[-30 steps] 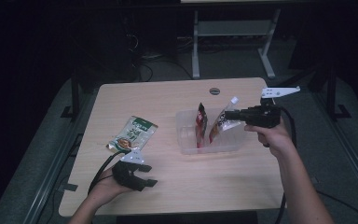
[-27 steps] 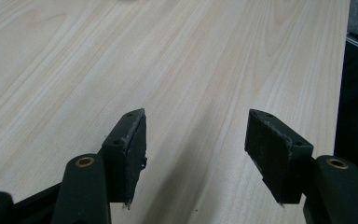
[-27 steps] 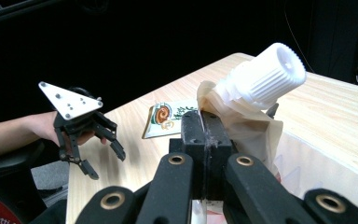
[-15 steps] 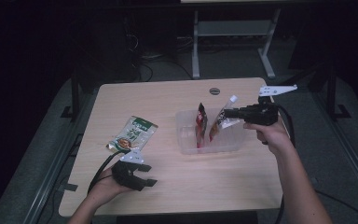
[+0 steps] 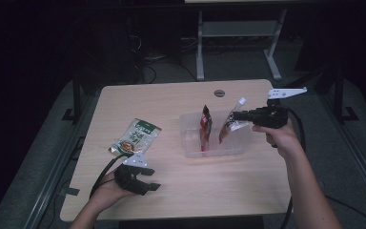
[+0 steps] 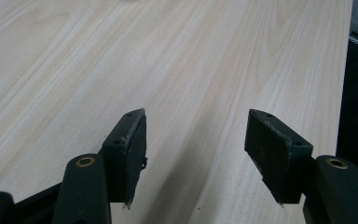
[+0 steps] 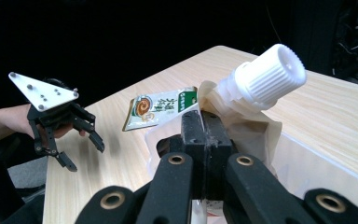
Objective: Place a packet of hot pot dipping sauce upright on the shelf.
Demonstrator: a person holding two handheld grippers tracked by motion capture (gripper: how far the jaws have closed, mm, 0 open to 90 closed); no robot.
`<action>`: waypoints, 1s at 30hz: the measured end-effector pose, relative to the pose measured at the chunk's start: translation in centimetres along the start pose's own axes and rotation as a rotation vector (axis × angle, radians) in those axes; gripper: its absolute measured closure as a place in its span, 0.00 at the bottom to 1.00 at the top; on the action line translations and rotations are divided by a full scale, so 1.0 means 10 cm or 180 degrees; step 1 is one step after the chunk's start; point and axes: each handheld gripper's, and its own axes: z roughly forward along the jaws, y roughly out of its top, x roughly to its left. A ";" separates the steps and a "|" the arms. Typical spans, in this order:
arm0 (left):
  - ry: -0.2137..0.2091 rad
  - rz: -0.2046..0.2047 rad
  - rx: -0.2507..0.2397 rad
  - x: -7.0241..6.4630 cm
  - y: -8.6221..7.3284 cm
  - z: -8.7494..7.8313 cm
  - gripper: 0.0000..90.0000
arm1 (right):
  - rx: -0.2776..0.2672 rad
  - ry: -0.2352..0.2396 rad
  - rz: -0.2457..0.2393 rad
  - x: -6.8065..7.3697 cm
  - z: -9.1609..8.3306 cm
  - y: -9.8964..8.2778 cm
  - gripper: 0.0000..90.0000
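Note:
A spouted pouch (image 5: 229, 125) with a white screw cap (image 5: 242, 101) hangs tilted over the right end of a clear plastic bin (image 5: 190, 143). My right gripper (image 5: 237, 116) is shut on the pouch's upper edge just below the cap. In the right gripper view the jaws (image 7: 205, 122) pinch the pale pouch (image 7: 256, 133) beside its cap (image 7: 266, 76). A red pouch (image 5: 206, 125) stands upright in the bin. My left gripper (image 5: 153, 180) rests near the table's front left, open with nothing between its pads (image 6: 135, 140).
A green snack pouch (image 5: 136, 137) lies flat on the wooden table (image 5: 171, 100), left of the bin and just beyond the left gripper. A round cable hole (image 5: 219, 92) sits near the far edge. Dark floor and a metal stand lie behind the table.

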 end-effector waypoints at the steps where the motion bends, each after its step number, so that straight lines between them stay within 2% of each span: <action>1: 0.0001 0.0001 0.0000 0.00 0.00 0.00 0.43 | 0.0021 0.0002 -0.0023 0.01 0.02 0.00 1.00; 12: -0.0004 0.0003 0.0004 0.00 0.00 0.00 0.43 | 0.0063 0.0132 -0.0056 0.05 0.11 0.00 1.00; 15: -0.0004 -0.0010 -0.0003 -0.01 0.00 0.00 0.43 | 0.0041 0.0248 -0.0017 0.04 0.13 -0.02 1.00; 21: -0.0001 -0.0005 0.0003 -0.01 0.00 0.00 0.43 | 0.0036 0.0368 -0.0028 0.07 0.19 -0.01 1.00; 30: -0.0008 0.0018 0.0030 -0.01 0.00 0.01 0.43 | 0.0014 0.0463 -0.0004 0.09 0.29 -0.03 1.00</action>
